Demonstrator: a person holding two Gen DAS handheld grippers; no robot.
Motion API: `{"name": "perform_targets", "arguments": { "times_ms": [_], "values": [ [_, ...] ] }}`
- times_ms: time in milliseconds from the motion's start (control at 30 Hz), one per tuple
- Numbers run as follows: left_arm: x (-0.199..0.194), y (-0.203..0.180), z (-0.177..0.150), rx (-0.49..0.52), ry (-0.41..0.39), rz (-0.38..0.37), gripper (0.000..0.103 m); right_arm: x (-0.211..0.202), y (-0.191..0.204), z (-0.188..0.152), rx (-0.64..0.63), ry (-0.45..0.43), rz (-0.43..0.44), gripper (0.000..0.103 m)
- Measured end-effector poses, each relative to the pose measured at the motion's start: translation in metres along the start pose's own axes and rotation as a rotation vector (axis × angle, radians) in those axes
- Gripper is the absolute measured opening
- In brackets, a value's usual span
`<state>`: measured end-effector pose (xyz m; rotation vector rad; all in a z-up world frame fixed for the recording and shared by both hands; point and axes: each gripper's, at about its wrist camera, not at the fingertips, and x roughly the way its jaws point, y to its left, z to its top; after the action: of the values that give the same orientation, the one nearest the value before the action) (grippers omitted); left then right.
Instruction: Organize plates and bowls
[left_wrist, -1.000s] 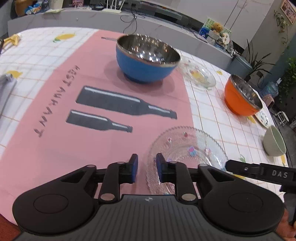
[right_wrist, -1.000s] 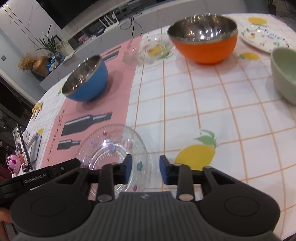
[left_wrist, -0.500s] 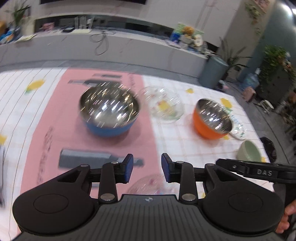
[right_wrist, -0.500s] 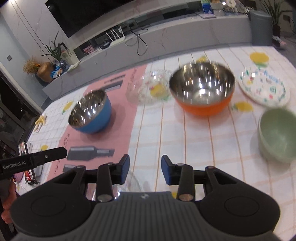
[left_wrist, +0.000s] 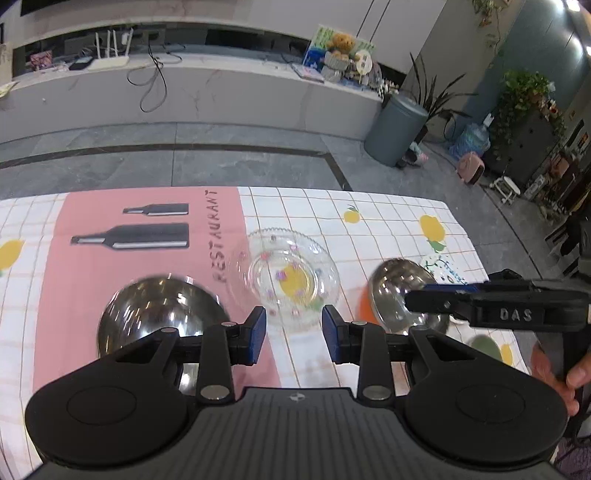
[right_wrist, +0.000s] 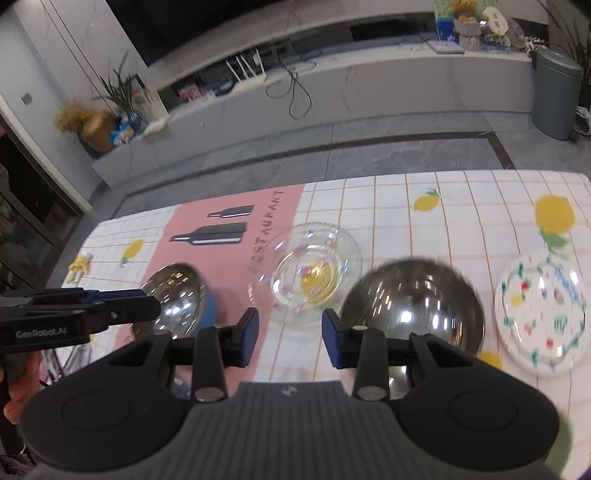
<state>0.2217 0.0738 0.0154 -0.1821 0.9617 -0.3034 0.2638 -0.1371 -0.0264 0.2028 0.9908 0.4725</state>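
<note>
My left gripper (left_wrist: 293, 338) is open and empty, high above the table, with a clear glass plate (left_wrist: 286, 278) beyond its fingertips. The blue steel-lined bowl (left_wrist: 159, 317) sits at its left, the orange steel-lined bowl (left_wrist: 400, 299) at its right. My right gripper (right_wrist: 290, 341) is open and empty too. In the right wrist view the glass plate (right_wrist: 314, 273) lies ahead, the orange bowl (right_wrist: 412, 306) right of the jaws, the blue bowl (right_wrist: 177, 299) left, and a white patterned plate (right_wrist: 541, 315) far right. A green bowl (left_wrist: 484, 345) peeks out low right.
The table (left_wrist: 388, 225) has a checked lemon cloth with a pink panel (left_wrist: 147, 243). Its far edge runs across the middle of both views, with floor beyond. A grey bin (left_wrist: 395, 134) and a long counter (left_wrist: 184, 88) stand farther off.
Both grippers have risen and tilted up, so the near glass plate has dropped out of view and the far table edge and room now show. Both jaws stand wider.
</note>
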Motion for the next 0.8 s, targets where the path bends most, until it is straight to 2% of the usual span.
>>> {"name": "perform_targets", "arguments": {
  "times_ms": [200,333,533,800],
  "values": [
    [0.055,0.02,0.042,-0.03,0.136,-0.001,0.038,0.056,-0.026,0.055,0.041,0.12,0.005,0.037],
    [0.1,0.037,0.059,-0.083,0.218,0.033,0.037,0.098,-0.041,0.079,0.051,0.204,-0.015,0.037],
    [0.144,0.056,0.065,-0.125,0.316,0.064,0.034,0.149,-0.061,0.089,0.048,0.327,-0.057,0.036],
    [0.166,0.063,0.063,-0.144,0.398,0.087,0.028,0.175,-0.084,0.093,0.104,0.424,-0.036,0.034]
  ]
}}
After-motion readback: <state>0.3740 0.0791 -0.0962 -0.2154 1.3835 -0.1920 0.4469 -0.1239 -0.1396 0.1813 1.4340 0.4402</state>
